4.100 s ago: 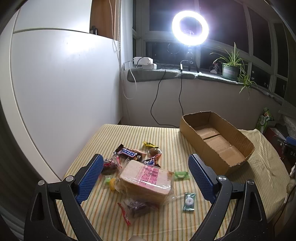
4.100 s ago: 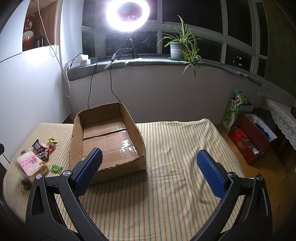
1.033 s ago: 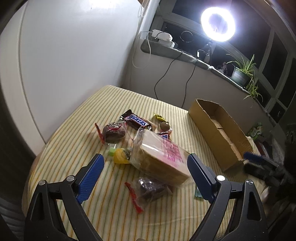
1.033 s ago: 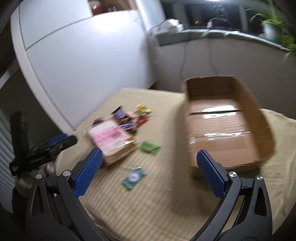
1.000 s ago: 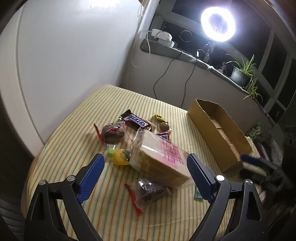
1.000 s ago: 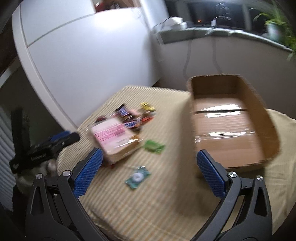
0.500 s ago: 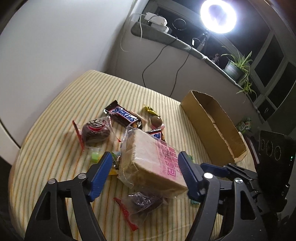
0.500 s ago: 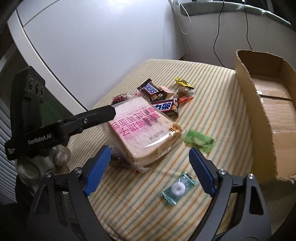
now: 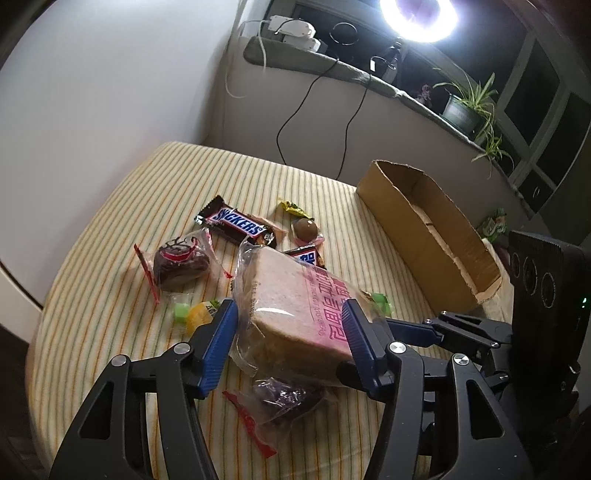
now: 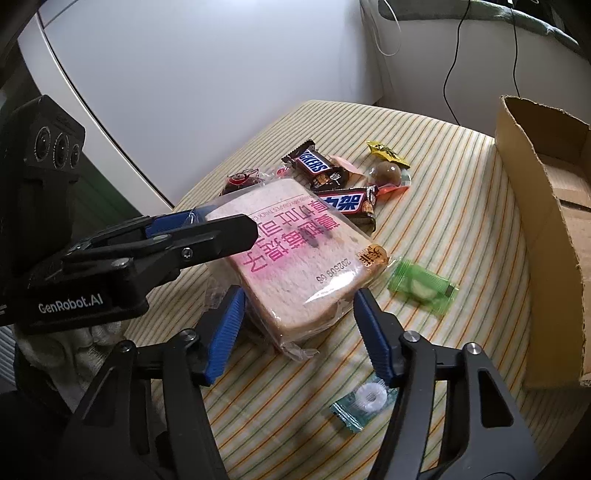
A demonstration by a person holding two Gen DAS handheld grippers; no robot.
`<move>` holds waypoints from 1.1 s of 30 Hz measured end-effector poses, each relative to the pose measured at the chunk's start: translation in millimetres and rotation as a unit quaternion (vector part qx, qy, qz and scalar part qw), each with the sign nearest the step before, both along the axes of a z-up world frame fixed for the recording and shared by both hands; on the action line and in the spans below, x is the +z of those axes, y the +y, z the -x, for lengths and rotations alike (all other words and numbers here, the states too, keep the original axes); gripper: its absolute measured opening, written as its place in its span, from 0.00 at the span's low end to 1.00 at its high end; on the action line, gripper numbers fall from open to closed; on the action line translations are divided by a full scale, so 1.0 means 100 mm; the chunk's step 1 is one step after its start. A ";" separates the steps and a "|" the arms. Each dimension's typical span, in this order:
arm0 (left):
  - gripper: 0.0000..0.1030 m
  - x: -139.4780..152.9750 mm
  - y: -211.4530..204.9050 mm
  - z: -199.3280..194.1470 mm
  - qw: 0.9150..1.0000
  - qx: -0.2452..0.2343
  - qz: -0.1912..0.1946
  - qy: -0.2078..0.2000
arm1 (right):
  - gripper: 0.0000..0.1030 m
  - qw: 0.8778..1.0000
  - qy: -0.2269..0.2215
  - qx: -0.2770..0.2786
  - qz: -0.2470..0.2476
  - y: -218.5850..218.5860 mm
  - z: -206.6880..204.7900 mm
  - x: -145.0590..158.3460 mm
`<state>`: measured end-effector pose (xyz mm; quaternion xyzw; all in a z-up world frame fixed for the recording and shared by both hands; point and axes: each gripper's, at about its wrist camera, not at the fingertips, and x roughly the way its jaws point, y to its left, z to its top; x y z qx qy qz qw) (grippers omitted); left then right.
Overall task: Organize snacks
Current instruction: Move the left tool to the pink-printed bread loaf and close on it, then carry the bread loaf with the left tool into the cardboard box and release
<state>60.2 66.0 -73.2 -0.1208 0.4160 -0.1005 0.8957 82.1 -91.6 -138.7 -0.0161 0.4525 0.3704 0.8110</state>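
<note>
Cardboard box (image 9: 424, 221) stood empty at the worktop's (image 9: 110, 295) far side while every snack lay outside it, so the sorting had, by my reading, barely begun. Both tongs, left (image 9: 288, 347) and right (image 10: 299, 332), were closing around the bagged bread (image 10: 295, 254) amid the sweets, pads not clearly pressing yet. Striped yellow cloth covered the worktop, beside a white wall (image 9: 92, 92), under a dark window with a ring light (image 9: 421, 14).
</note>
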 end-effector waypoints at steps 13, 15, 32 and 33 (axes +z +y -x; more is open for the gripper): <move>0.55 0.25 -0.25 0.04 0.999 -0.013 -0.021 -0.037 | 0.51 1.000 -0.019 -0.009 -0.022 -0.24 0.09 0.27; 0.55 0.27 -0.27 0.04 0.999 -0.015 -0.021 -0.042 | 0.50 0.999 -0.024 -0.010 -0.028 -0.28 0.07 0.30; 0.55 0.69 -0.89 -0.19 0.993 -0.068 -0.020 -0.099 | 0.48 0.993 -0.092 -0.054 -0.051 -0.87 0.05 0.78; 0.55 0.70 -0.95 -0.22 0.992 -0.073 -0.019 -0.100 | 0.48 0.992 -0.097 -0.059 -0.050 -0.95 0.04 0.81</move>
